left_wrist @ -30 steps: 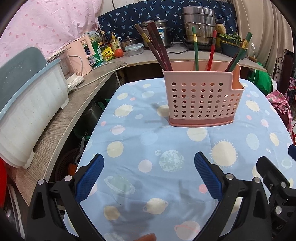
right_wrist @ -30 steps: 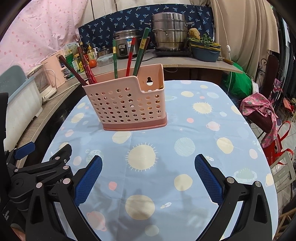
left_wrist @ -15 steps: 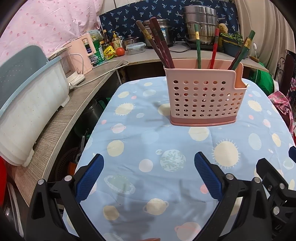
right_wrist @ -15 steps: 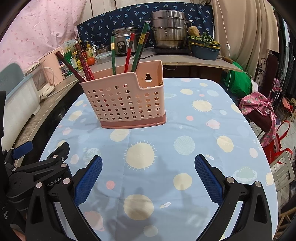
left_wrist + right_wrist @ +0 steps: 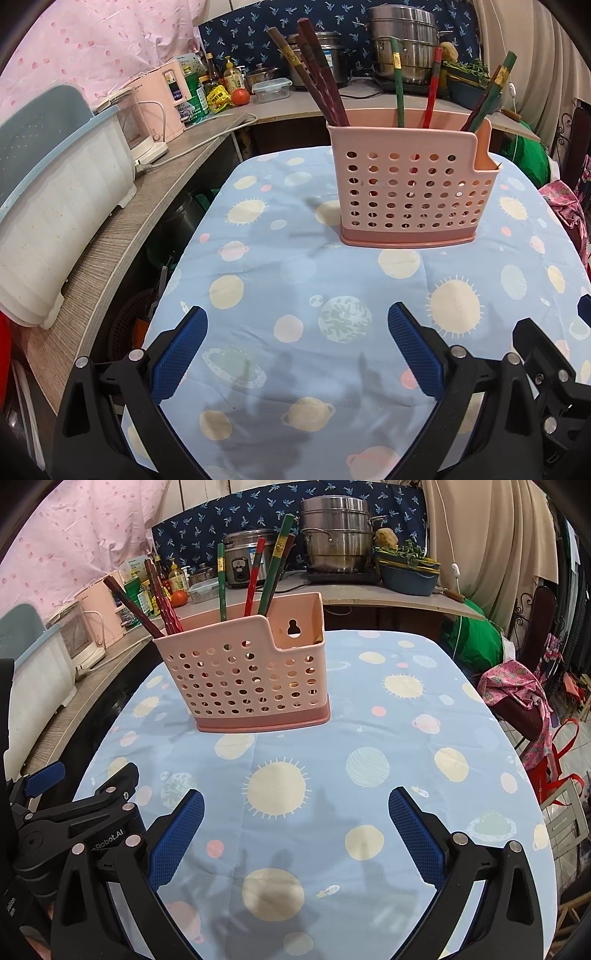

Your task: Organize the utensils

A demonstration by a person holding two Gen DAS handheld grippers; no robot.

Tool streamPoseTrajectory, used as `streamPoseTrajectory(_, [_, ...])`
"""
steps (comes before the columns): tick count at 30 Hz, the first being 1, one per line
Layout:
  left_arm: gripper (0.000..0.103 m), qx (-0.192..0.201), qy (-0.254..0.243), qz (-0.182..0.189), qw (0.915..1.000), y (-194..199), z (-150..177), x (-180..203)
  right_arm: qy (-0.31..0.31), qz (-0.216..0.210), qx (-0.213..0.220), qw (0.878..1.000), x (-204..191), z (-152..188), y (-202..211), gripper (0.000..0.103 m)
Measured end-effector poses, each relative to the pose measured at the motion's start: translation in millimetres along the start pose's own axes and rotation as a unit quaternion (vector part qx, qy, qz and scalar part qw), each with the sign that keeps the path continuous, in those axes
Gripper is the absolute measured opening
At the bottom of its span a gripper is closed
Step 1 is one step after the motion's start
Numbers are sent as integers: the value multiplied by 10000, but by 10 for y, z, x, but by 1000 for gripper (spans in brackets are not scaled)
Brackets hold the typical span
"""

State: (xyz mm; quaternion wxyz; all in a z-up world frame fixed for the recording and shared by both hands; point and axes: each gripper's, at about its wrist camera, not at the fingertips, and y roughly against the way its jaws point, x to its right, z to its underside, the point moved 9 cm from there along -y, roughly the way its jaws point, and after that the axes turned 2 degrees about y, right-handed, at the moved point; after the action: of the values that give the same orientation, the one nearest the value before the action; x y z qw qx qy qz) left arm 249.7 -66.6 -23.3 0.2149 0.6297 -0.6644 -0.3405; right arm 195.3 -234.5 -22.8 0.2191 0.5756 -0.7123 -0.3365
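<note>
A pink perforated utensil holder (image 5: 410, 188) stands upright on the table with the blue planet-print cloth (image 5: 280, 280); it also shows in the right wrist view (image 5: 247, 675). Several chopsticks stand in it: dark red ones (image 5: 321, 81) at its left, green (image 5: 397, 81) and red (image 5: 432, 85) ones in the middle, green ones (image 5: 491, 92) at its right. My left gripper (image 5: 297, 347) is open and empty, well short of the holder. My right gripper (image 5: 295, 830) is open and empty, beside the left one (image 5: 77, 812).
A wooden counter (image 5: 122, 236) runs along the left with a white and blue bin (image 5: 51, 199), a pink appliance (image 5: 162, 99) and bottles. Steel pots (image 5: 336, 542) stand on the back counter. A chair with pink cloth (image 5: 524, 698) is at the right.
Both grippers have moved slightly toward the holder, which looks a little larger now. Both stay open and empty. The holder and chopsticks have not moved.
</note>
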Motion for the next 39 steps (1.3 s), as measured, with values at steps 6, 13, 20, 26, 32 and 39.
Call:
streamPoseTrajectory(6, [94, 6, -25, -12, 10000, -3, -2, 15, -21, 7, -7, 10000, 18, 2, -16, 96])
streamPoseTrajectory(13, [94, 9, -37, -21, 10000, -4, -7, 21, -30, 19, -5, 10000, 24, 7, -14, 96])
streamPoseTrajectory(20, [94, 11, -39, -22, 10000, -7, -11, 23, -29, 24, -4, 10000, 29, 4, -18, 96])
streamPoseTrajectory(26, [94, 16, -37, -17, 10000, -8, -12, 24, -28, 24, 0, 10000, 31, 2, -20, 96])
streamPoseTrajectory(32, [94, 13, -44, -24, 10000, -15, -15, 25, -25, 28, -5, 10000, 36, 2, -24, 96])
streamPoseTrajectory(39, [94, -13, -39, 24, 10000, -32, -20, 29, -13, 45, -8, 10000, 41, 0, -29, 96])
